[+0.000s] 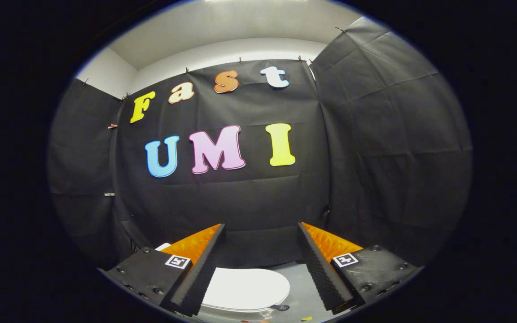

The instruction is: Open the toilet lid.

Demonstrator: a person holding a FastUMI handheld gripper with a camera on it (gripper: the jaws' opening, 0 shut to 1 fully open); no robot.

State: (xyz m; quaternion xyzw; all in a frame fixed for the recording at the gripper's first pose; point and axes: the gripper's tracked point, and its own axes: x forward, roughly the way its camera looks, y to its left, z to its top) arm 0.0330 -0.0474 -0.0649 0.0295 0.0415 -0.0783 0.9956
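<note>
Hovering with its black ribbed fingers (198,273) spread wide and empty, the gripper (260,269) sits above the closed white oval plastic toilet lid (245,289), seen between them. That spread probably readies them for the lid's near rim.

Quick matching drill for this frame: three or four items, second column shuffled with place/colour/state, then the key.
Column 1
1. toilet lid
2. tool
3. finger pads
4. floor

Column 2
A. open, nothing held, well above the toilet
B. grey, beside the toilet
C. white, shut flat, low between the fingers
D. black, ribbed, on orange backing

Pairs: 1-C, 2-A, 3-D, 4-B
</note>
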